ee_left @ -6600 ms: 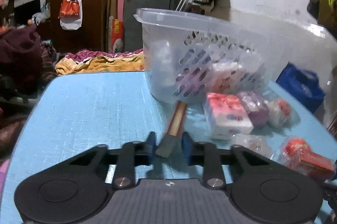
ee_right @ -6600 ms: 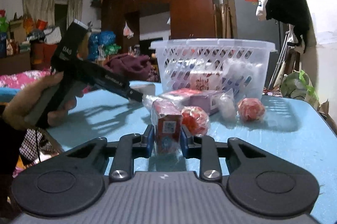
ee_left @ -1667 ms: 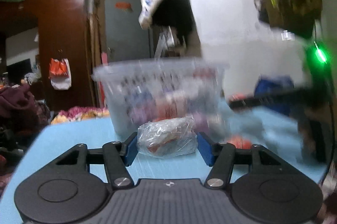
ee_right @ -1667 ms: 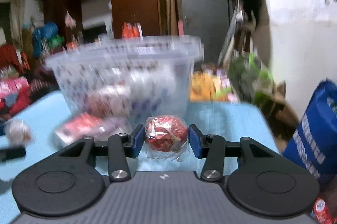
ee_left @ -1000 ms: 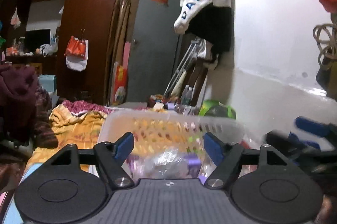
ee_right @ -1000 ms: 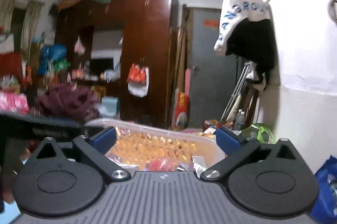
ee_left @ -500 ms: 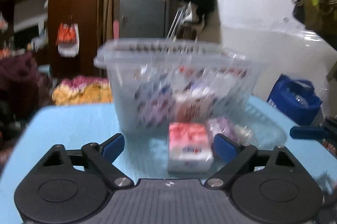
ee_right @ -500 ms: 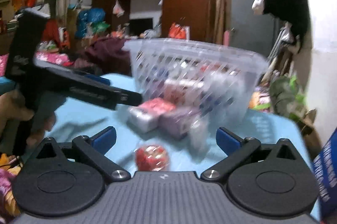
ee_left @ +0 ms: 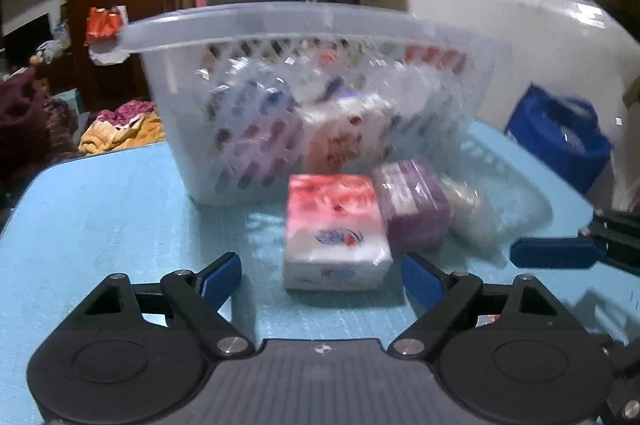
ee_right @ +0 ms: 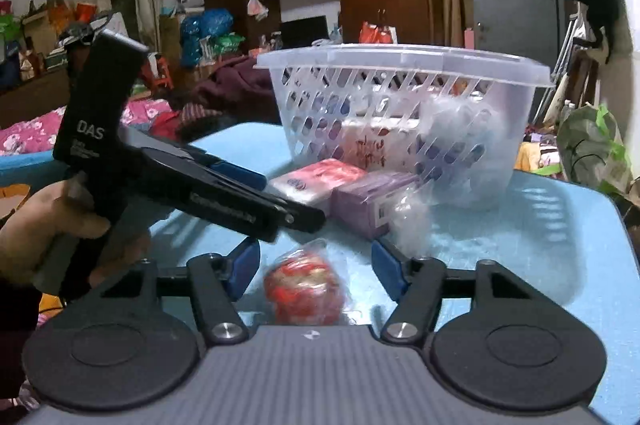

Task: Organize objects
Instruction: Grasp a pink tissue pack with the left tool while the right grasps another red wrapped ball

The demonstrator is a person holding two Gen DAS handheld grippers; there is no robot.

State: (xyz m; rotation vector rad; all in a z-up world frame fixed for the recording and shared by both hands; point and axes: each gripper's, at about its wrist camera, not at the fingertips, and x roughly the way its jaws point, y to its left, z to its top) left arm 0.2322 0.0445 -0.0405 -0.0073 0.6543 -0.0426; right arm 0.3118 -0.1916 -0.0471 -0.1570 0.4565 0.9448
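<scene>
Standing on the blue table, a clear plastic basket with slotted walls already has several wrapped packs inside. Just in front of it lie three more things in a row: a pink-and-white tissue pack, a purple pack touching its right side, and a clear crinkled bag beside that. The tissue pack lies flat, its long axis running from the left tool toward the basket, one short end facing the tool. That tool's blue pads are spread wide on either side of the pack's near end, not touching it.

The right tool is lower on the table, closing in on a red wrapped ball that sits between its pads; the pads have not met the wrapper. The ball is roundish, so I cannot tell a long axis. From this side, a hand grips the left tool's black handle, whose fingers point toward the packs.
</scene>
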